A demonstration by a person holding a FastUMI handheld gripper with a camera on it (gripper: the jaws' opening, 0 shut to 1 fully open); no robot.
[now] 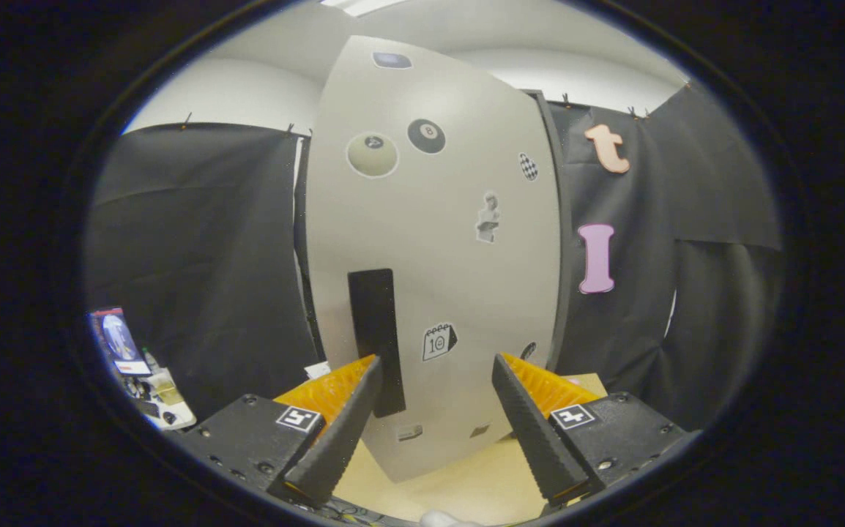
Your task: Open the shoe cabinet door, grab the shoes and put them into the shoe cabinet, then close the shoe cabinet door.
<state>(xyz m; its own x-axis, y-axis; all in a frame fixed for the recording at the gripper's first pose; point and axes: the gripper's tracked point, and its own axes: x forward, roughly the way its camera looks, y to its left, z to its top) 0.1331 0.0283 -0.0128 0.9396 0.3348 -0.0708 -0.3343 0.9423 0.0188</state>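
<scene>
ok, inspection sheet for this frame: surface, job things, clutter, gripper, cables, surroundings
Surface: pale wooden tabletop under the cabinet, bare where seen.
Job's things: shoe cabinet door, grey with stickers, looks closed; its dark vertical handle is just ahead of the left finger. Shoes: nothing seen.
Clutter: small items off to the left beyond the fingers, too small to identify.
Grippers: gripper open, fingers spread in front of the door's lower part, holding nothing; contact with the door cannot be told.
Cables: nothing seen.
Surroundings: black cloth wall on both sides of the cabinet, white wall above.
</scene>
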